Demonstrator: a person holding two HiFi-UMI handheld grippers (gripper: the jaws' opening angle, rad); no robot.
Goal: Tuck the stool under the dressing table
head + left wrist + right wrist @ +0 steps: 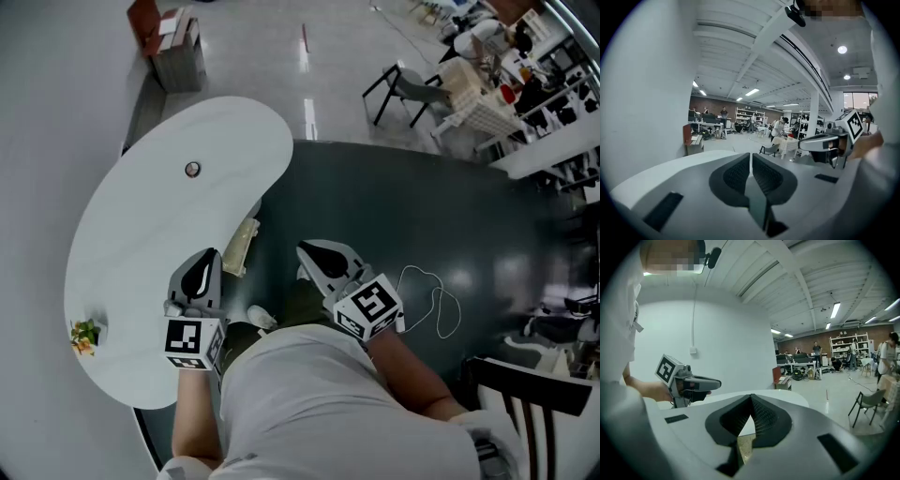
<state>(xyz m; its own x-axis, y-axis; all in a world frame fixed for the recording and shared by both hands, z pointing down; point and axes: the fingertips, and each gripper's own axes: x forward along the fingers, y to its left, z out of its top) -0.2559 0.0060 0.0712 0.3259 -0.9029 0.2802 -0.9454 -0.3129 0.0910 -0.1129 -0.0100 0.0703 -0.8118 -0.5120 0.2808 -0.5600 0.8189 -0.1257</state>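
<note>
Stool: what I take for it is a beige padded seat [240, 246], with only a sliver poking out from under the inner curve of the white kidney-shaped dressing table top [178, 234], centre-left of the head view. The rest is hidden under the top and no legs show. Tuck looks done or nearly so; can't tell if it sits fully in. At most a last nudge is left.

Left gripper [208, 258] and right gripper [309, 253] are mid-frame, close to the person's torso and above the table edge. Both have jaws pressed together with nothing pinched. In the right gripper view a beige patch shows through the gap behind the closed tips; it lies beyond them and is not gripped.

Tabletop is mostly bare: a small round metal fitting [192, 169] at upper centre and a small green-yellow item [84, 335] at the lower-left rim.

A dark green round rug [422, 216] lies under and to the right of the table, with a thin white looped cable [436, 300] on it. A black slatted chair back [534, 394] is at lower right. Beyond is glossy grey floor, with a black-framed grey chair [403, 89] at upper right and a cardboard box with a red side [173, 47] at upper left. It is a big open workshop with strip lights, shelving and people at the far desks.
</note>
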